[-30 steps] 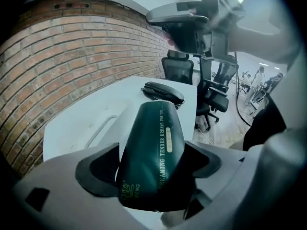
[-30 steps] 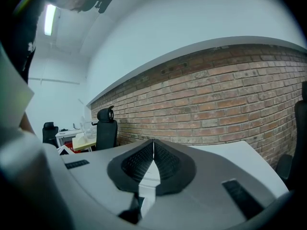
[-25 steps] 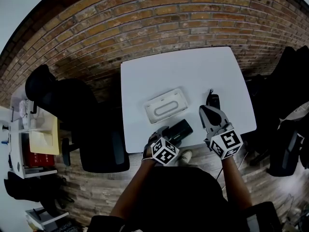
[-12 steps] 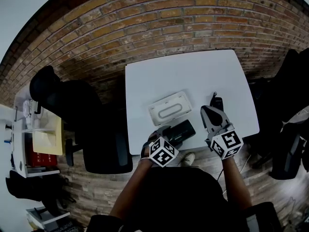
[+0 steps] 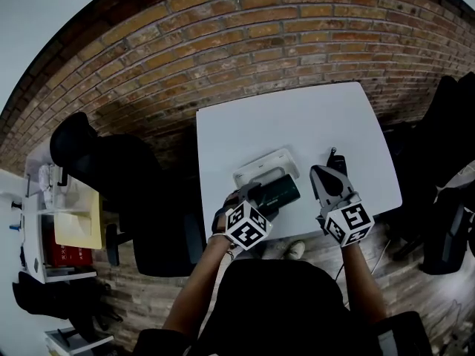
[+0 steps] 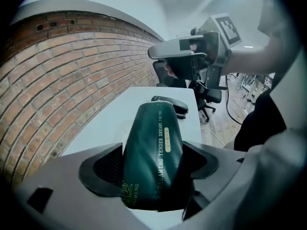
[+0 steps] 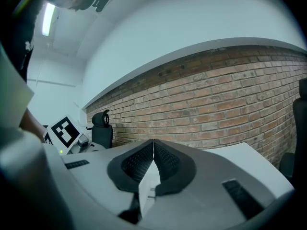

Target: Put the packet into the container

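Packet (image 6: 153, 152), dark green, sits clamped between the left tongs (image 5: 254, 196), overlapping the white container (image 5: 260, 166) at its 5 o'clock edge. Right tongs (image 7: 152, 152), at 3 o'clock, are closed and empty. The packet should be centred over the opening, levelled, then lowered before release.

White table (image 5: 297, 117) carrying white container (image 5: 258, 166) and black object (image 5: 335, 159)

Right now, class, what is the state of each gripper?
Left gripper: closed on the green packet.
Right gripper: closed, empty.
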Demonstrator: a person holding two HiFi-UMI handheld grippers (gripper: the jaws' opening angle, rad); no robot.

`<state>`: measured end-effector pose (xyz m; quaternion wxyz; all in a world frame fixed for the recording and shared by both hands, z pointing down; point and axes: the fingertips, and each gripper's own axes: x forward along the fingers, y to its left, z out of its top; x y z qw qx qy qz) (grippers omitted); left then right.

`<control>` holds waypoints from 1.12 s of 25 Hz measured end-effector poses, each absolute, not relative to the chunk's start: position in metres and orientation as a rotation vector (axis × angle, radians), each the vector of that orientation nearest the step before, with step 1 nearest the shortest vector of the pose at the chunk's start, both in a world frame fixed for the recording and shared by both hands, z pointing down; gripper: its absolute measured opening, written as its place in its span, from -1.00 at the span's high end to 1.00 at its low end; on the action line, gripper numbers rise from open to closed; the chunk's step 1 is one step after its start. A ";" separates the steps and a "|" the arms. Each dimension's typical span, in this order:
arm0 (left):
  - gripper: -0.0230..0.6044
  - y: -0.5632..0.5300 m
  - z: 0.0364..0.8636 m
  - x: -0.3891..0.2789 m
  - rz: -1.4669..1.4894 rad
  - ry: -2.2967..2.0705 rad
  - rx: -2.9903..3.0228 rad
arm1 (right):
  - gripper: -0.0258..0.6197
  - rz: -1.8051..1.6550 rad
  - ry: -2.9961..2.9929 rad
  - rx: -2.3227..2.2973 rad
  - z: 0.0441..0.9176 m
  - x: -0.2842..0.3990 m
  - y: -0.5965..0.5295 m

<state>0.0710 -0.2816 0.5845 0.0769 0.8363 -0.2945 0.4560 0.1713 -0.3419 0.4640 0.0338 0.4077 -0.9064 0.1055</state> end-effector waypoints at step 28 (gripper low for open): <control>-0.31 -0.363 0.629 0.050 1.324 -0.825 2.453 | 0.91 0.316 -2.668 1.376 0.467 0.160 -0.361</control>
